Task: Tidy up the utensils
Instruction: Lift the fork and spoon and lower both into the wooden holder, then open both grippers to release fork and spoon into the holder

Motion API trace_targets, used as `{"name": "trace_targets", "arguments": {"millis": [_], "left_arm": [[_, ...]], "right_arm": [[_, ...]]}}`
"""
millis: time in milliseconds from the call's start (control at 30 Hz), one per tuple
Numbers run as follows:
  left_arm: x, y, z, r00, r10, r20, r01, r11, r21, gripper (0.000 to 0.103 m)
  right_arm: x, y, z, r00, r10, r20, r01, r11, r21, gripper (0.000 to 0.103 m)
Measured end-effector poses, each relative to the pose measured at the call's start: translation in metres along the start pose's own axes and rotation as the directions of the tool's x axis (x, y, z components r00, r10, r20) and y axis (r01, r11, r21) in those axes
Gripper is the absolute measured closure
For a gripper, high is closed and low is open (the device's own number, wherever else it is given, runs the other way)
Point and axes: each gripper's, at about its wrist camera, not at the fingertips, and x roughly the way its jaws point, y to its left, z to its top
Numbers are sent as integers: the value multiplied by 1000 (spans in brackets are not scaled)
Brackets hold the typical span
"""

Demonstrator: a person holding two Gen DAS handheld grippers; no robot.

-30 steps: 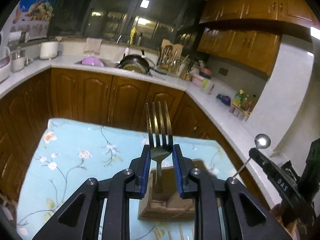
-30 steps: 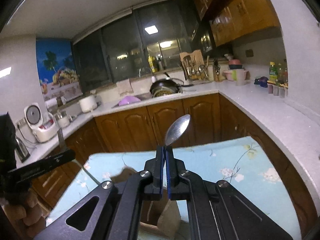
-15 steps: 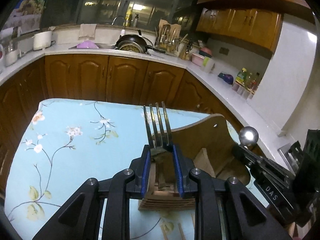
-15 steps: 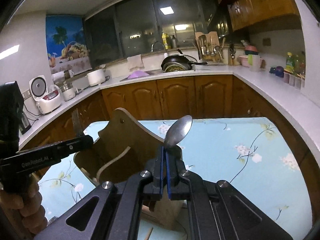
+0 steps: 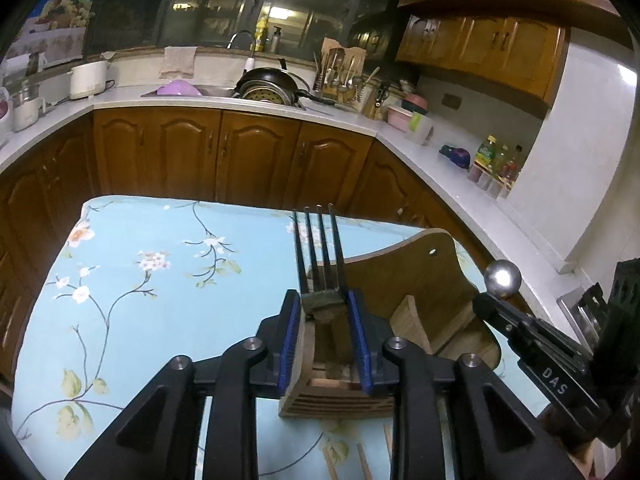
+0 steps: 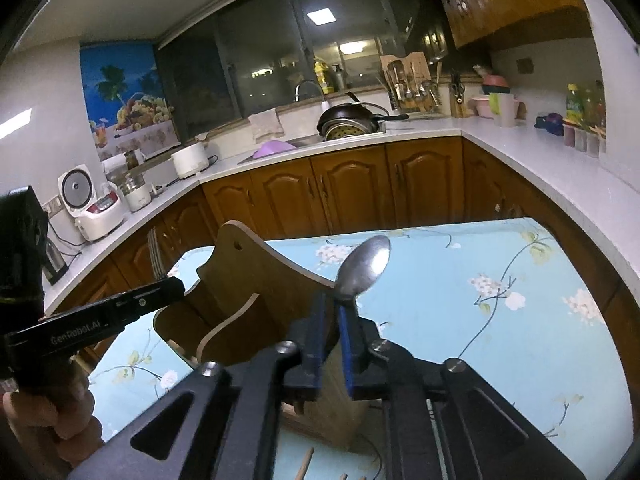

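Blue floral tablecloth [image 5: 160,280] covers table, wooden utensil holder [image 5: 404,292] sits on it toward near right side. Left gripper [image 5: 324,312] right over holder's front compartment, pads clamped on fork [image 5: 318,248], tines up. Right gripper [image 6: 330,320] above holder too; jaws slightly apart, spoon [image 6: 364,266] neck against right pad, bowl up, can't tell if really gripped. Chopsticks [image 5: 360,460] lie on cloth in front of holder.

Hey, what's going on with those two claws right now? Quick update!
Left gripper shut on fork, tines up. Right gripper shut on spoon. Both over wooden holder on the table; nothing blocking.
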Motion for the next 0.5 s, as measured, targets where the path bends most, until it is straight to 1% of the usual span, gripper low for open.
{"name": "trace_targets", "arguments": {"millis": [33, 67, 100, 267, 300, 367, 400, 433, 467, 500], "left_arm": [[-1, 0, -1, 1000, 2, 3, -2, 1000, -4, 68], [-3, 1, -1, 1000, 6, 7, -6, 1000, -9, 64], [-5, 1, -2, 1000, 13, 12, -13, 1000, -11, 63], [-17, 1, -10, 1000, 26, 13, -26, 999, -29, 59], [-21, 2, -12, 999, 29, 15, -28, 999, -29, 58], [-32, 5, -17, 999, 38, 21, -37, 999, -29, 50], [-40, 8, -21, 999, 44, 25, -43, 998, -35, 47], [-47, 11, -25, 998, 50, 29, -49, 998, -43, 42], [-53, 13, -30, 998, 53, 31, -52, 998, -47, 38], [-61, 16, -35, 998, 60, 29, -58, 997, -54, 37]], "right_arm": [[-1, 0, 0, 1000, 4, 1, -4, 1000, 5, 72], [-4, -1, 0, 1000, 6, 5, -6, 1000, 12, 65], [-7, -3, 0, 1000, 5, 10, -5, 1000, 17, 57], [-21, -4, 1, 1000, 10, 25, -11, 999, 39, 56], [-25, -4, 1, 1000, 9, 29, -10, 999, 44, 53], [-34, -6, -1, 999, 7, 38, -9, 998, 58, 47], [-41, -8, -4, 999, 9, 44, -12, 998, 69, 41], [-45, -8, -5, 999, 11, 49, -15, 997, 76, 33], [-53, -11, -10, 998, 10, 57, -15, 996, 90, 30], [-59, -12, -13, 998, 9, 60, -15, 995, 98, 25]]}}
